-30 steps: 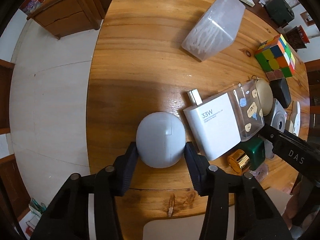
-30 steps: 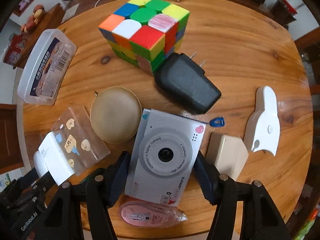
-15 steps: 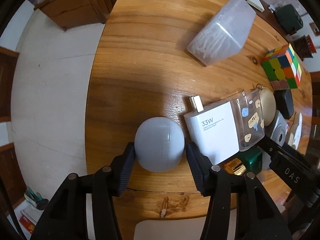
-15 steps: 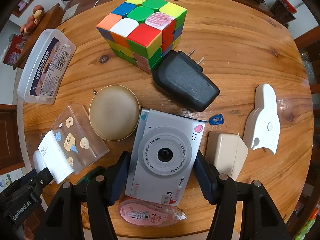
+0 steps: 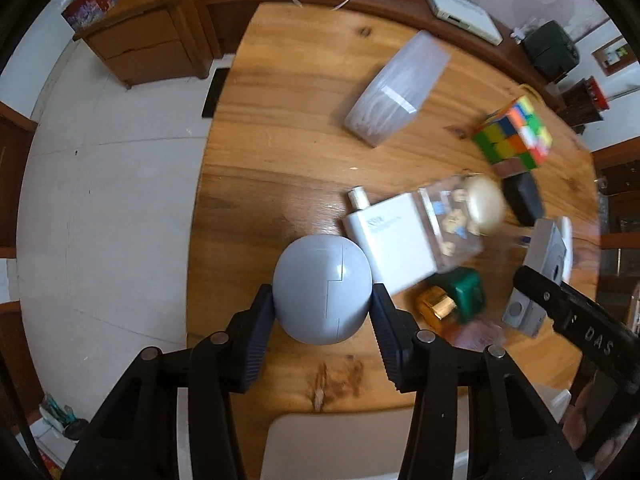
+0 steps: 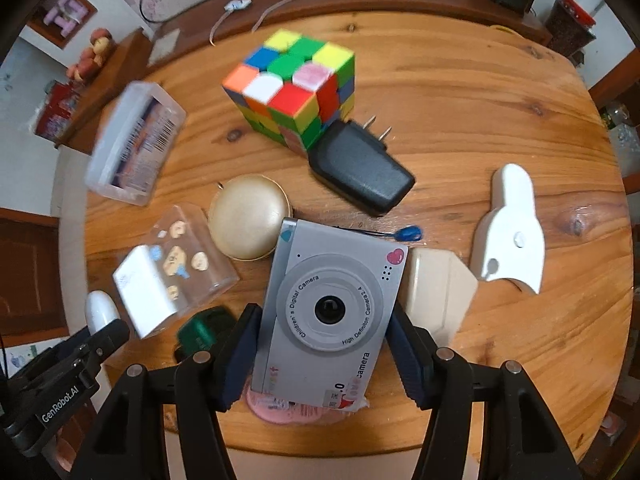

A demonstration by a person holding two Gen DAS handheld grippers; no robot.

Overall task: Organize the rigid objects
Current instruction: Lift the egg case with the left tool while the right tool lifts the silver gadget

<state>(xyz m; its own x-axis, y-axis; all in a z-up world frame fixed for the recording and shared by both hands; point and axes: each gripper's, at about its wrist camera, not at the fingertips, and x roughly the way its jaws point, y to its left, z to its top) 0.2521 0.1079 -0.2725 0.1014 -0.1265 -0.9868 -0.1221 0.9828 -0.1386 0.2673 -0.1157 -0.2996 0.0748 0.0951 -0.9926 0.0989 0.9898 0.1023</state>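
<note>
My left gripper is shut on a grey egg-shaped object and holds it above the round wooden table, near its left edge. My right gripper is shut on a silver children's digital camera, held lens-up above the table; the camera also shows in the left wrist view. Part of the egg shows at the left of the right wrist view.
On the table: a colour cube, black plug adapter, gold round case, white charger in a clear box, frosted box, beige piece, white holder, green-gold item, pink tape.
Both grippers have risen with their objects; the egg and the camera are lifted off the table and more of the room shows. The views are blurred by motion.
</note>
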